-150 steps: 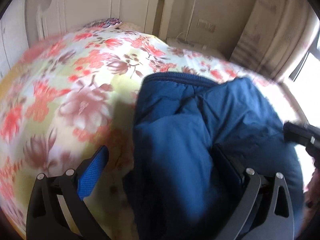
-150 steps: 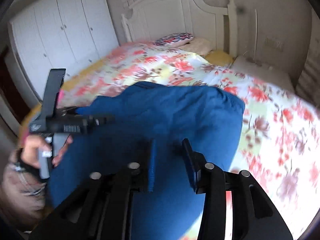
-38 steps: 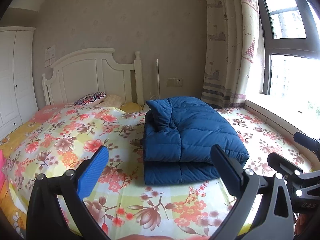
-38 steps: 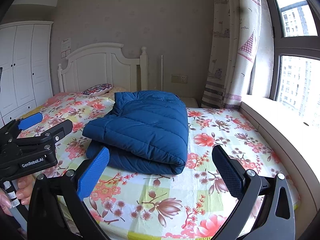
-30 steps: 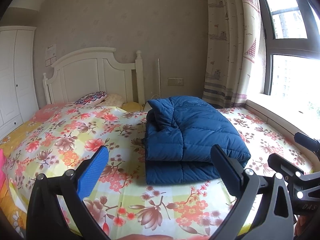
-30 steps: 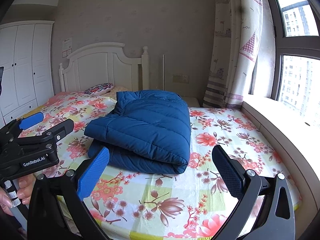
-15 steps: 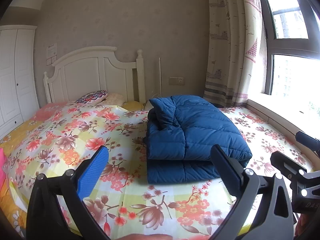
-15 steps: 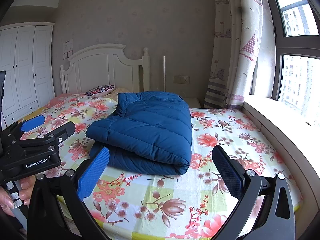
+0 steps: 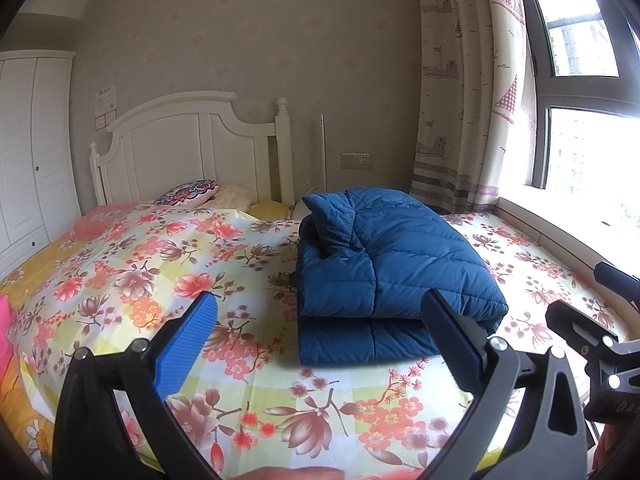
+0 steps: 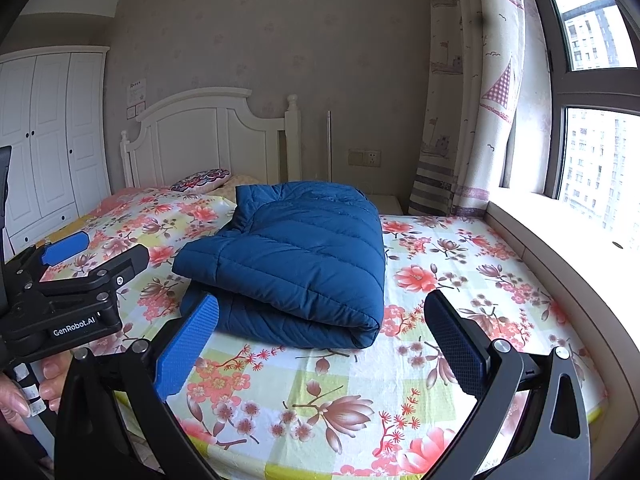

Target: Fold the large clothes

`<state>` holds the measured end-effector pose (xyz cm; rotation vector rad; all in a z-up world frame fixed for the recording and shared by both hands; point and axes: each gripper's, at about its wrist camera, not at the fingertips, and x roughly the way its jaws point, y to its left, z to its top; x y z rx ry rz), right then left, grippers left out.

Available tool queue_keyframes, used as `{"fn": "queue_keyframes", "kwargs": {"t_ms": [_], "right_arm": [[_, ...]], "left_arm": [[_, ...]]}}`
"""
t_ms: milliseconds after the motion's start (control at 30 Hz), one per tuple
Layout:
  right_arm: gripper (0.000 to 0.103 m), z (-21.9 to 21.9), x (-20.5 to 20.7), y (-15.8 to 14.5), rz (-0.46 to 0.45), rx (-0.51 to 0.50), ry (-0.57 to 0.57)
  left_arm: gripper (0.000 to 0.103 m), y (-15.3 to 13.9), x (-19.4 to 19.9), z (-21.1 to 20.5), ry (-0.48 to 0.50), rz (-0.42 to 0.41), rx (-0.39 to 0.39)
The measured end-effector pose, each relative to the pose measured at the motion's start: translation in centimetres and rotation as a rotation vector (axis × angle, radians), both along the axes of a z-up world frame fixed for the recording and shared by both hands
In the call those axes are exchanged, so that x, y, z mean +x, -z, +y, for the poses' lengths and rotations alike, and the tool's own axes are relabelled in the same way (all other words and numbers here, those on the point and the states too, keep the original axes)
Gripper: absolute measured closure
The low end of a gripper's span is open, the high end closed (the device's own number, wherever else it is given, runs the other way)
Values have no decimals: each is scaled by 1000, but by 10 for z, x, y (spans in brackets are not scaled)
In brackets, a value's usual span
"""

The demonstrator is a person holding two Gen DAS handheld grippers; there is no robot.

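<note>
A dark blue quilted down coat lies folded into a thick rectangular bundle on the floral bedspread; it also shows in the right wrist view. My left gripper is open and empty, held back from the bed's near edge, short of the bundle. My right gripper is open and empty, also back from the bed, with the bundle beyond its fingertips. The left gripper's body shows at the left of the right wrist view, held by a hand.
A white headboard and small pillows stand at the bed's far end. A white wardrobe is on the left. A curtain and a window sill run along the right of the bed.
Five seconds ago both grippers were close over the coat, the right nearly shut on it. Since then both have let go and pulled back; over the last second the views barely shift.
</note>
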<state>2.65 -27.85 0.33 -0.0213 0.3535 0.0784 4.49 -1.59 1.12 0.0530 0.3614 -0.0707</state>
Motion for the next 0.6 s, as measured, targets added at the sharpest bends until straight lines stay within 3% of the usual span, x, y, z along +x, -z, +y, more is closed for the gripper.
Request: {"fn": "queue_keyframes", "kwargs": {"t_ms": [600], "right_arm": [[4, 3, 0, 3, 9, -4, -5]], "left_arm": [[2, 1, 0, 1, 0, 2, 2]]}}
